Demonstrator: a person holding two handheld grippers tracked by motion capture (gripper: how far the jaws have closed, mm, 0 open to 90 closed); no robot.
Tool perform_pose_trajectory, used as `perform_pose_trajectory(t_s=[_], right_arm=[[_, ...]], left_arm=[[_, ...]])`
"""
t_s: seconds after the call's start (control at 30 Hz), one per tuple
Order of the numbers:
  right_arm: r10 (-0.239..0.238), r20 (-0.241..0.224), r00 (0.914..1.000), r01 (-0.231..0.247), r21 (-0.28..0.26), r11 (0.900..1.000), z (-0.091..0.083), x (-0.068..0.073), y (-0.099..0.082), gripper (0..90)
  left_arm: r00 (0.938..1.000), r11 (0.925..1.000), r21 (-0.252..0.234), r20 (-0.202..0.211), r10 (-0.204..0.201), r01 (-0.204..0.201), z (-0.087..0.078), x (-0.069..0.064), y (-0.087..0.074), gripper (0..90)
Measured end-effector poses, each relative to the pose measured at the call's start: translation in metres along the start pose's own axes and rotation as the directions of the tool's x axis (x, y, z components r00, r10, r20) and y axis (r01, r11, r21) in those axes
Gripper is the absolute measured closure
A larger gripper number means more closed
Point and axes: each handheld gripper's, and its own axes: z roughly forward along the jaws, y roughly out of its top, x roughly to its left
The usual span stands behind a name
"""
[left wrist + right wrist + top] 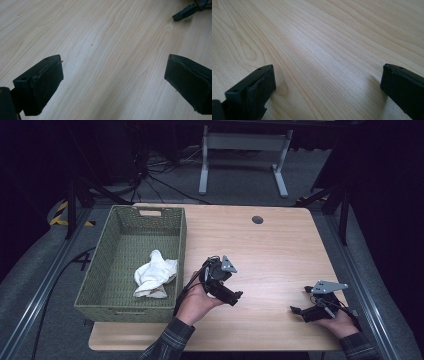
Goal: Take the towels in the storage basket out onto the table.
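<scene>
Spanning frame: pale wood table (280,245), woven basket (100,285) at left edge, dark room; both grippers spread wide, empty.

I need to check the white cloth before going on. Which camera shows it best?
The high view: the white cloth lies crumpled inside the green woven basket at the table's left, fully visible. The left gripper view and right gripper view look at bare wooden tabletop between open jaws, so they tell you nothing about the cloth.
</scene>
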Motion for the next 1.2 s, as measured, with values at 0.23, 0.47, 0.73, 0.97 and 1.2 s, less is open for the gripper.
perform_pose_trajectory(t_s=[0.23,0.47,0.73,0.97,1.2], right_arm=[[0.000,0.000,1.0000,0.000,0.000,1.0000,0.000,0.000,0.000,0.0],[0.000,0.000,1.0000,0.000,0.000,1.0000,0.000,0.000,0.000,0.0],[0.001,0.000,1.0000,-0.001,-0.001,1.0000,0.000,0.000,0.000,0.0],[0.001,0.001,1.0000,-0.001,-0.002,1.0000,0.000,0.000,0.000,0.0],[0.001,0.001,1.0000,-0.001,-0.002,1.0000,0.000,0.000,0.000,0.0]], left_arm=[[0.9999,0.9999,-0.012,-0.008,-0.008,0.008,-0.009,0.010,-0.001,2.6],[0.9996,0.9992,-0.039,-0.024,-0.013,0.012,-0.022,0.019,0.001,2.6],[0.9993,0.9981,-0.059,-0.032,-0.019,0.017,-0.032,0.027,0.003,2.8],[0.9986,0.9965,-0.078,-0.041,-0.033,0.029,-0.042,0.038,0.002,3.1],[0.9977,0.9945,-0.094,-0.045,-0.051,0.046,-0.056,0.047,-0.002,3.5]])
